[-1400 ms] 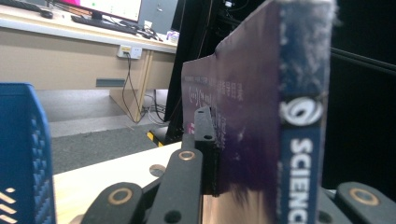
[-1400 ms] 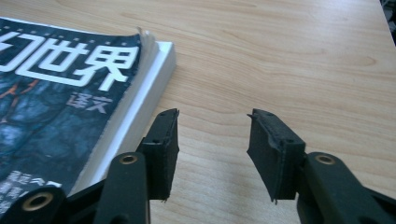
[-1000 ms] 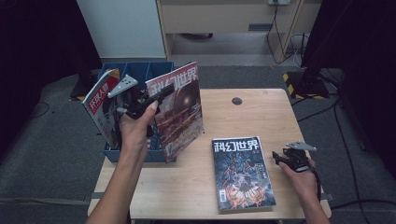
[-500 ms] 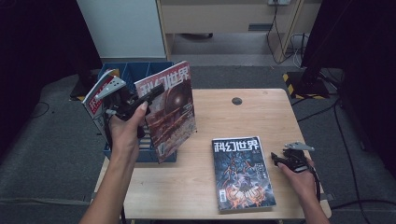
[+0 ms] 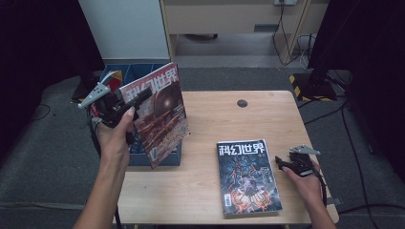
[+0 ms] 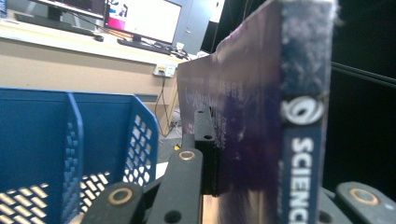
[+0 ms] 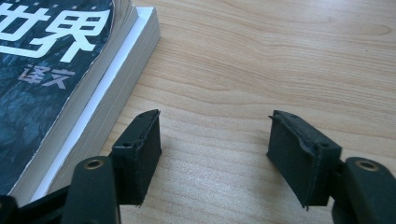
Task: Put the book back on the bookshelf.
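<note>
left tongs lift a magazine over the blue rack, right tongs rest apart beside the other

the left tongs [image 5: 136, 101] are clenched on a red-covered magazine [image 5: 157, 114], which is held up off the wooden surface [image 5: 224, 119] and tilted, its cover facing the camera in the high view. it hangs above the near end of a blue file rack [image 5: 138, 155] that sits at the left edge of the surface. in the left gripper view the magazine [image 6: 261, 121] is seen edge-on, its spine toward the camera with part of a printed word on it, and one black jaw presses flat against its dark back cover; the perforated blue walls of the rack [image 6: 70, 140] stand just to the side. another red-edged magazine [image 5: 111, 78] stands in the rack behind the left hand [image 5: 114, 140].

the right tongs [image 5: 286, 164] are released, jaws well apart with bare wood between them in the right gripper view [image 7: 215, 140]. they sit low over the surface just beside the right edge of a dark-covered magazine [image 5: 248, 176], which lies flat, cover up, near the front of the surface. in the right gripper view one jaw is close to that magazine's [image 7: 51, 70] page edges but apart from them. the right hand [image 5: 305, 183] holds these tongs near the surface's right edge. a small dark round disc [image 5: 242, 103] lies toward the far side of the surface.
</note>
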Motion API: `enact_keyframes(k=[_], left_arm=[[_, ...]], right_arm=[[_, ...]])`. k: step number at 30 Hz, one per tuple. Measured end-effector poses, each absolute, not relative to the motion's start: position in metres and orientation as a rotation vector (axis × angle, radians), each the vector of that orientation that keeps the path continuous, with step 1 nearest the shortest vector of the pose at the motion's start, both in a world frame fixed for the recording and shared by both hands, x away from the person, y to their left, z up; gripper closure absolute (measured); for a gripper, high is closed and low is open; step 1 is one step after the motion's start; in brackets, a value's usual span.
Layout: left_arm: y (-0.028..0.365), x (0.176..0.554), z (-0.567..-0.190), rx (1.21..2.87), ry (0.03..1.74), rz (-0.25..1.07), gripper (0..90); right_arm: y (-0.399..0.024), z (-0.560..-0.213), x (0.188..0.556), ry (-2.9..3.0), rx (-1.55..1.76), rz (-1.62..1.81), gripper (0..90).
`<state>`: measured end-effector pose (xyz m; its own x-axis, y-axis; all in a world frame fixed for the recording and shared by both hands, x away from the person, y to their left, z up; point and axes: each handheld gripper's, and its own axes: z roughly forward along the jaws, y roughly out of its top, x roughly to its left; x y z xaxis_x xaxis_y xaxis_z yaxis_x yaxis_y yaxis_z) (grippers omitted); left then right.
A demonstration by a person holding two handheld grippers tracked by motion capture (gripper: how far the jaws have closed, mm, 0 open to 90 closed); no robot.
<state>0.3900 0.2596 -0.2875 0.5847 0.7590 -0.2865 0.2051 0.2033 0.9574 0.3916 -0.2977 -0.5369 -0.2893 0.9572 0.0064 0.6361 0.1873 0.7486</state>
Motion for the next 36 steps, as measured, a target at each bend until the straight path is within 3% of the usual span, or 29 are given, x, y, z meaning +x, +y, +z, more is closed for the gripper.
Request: enact_keyframes(k=[6,36], left_arm=[[0.273,0.382,-0.282,1.331,0.923,0.490,83.3],[0.322,0.378,-0.284,1.274,1.002,0.578,83.3]], right_arm=[[-0.296,-0.537,0.392,2.002,1.486,0.903,30.7],[-0.296,-0.537,0.392,2.017,1.472,0.911,30.8]])
